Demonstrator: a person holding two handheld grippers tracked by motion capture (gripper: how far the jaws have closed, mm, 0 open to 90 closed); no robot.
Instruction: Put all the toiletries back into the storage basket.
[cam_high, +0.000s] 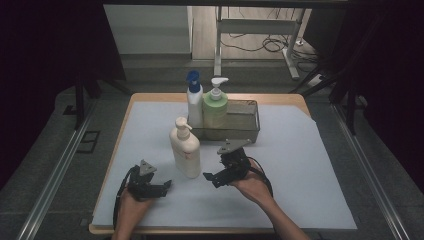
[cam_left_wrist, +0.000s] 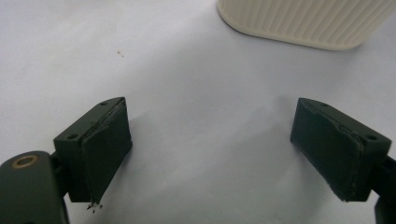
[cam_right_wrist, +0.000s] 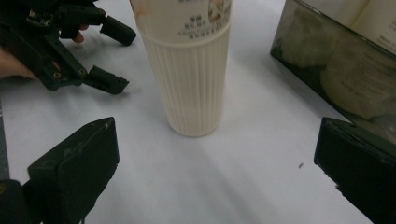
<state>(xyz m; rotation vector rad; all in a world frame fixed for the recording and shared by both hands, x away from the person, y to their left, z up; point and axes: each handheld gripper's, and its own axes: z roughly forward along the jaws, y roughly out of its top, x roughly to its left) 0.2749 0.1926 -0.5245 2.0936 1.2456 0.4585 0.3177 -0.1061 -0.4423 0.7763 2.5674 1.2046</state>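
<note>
A cream pump bottle (cam_high: 185, 150) stands upright on the white sheet, between my two grippers. My left gripper (cam_high: 166, 186) rests open just left of it, jaws pointing toward the bottle's base (cam_left_wrist: 303, 21), with bare sheet between the jaws (cam_left_wrist: 210, 149). To the bottle's right, my right gripper (cam_high: 212, 180) is open too and faces the ribbed lower body of the bottle (cam_right_wrist: 191, 70) a short way off (cam_right_wrist: 215, 172). In the right gripper view the left gripper (cam_right_wrist: 116, 56) shows open beyond the bottle. Neither gripper touches the bottle.
A metal basket (cam_high: 247, 127) sits behind the cream bottle and holds a white bottle with a blue cap (cam_high: 194, 100) and a green pump bottle (cam_high: 215, 107). Its wall (cam_right_wrist: 327, 70) lies close on the right gripper's right. The sheet (cam_high: 300, 170) covers a wooden table.
</note>
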